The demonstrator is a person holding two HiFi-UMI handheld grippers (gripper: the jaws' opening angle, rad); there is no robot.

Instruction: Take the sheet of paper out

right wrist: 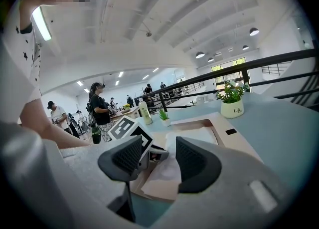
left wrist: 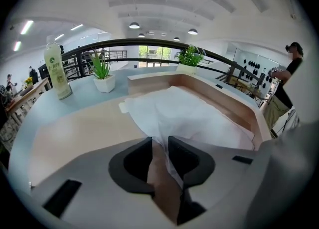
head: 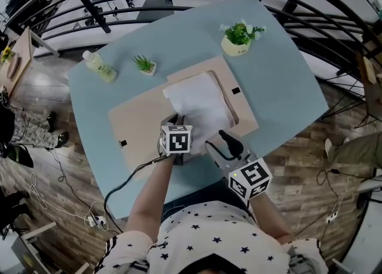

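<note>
My left gripper (left wrist: 159, 147) is pinching the paper (left wrist: 184, 115) by its near edge, and the rest lies ahead on the folder (left wrist: 84, 128). The right gripper (right wrist: 155, 159) has its jaws spread, gripping nothing. In the head view the left gripper itself hides the pinch.

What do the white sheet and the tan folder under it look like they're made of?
The white sheet looks like thin matte paper, perhaps tissue: it rumples softly where the left hand-held gripper pinches it. The tan folder looks like stiff matte card, maybe kraft board: flat, with crisp edges.
</note>
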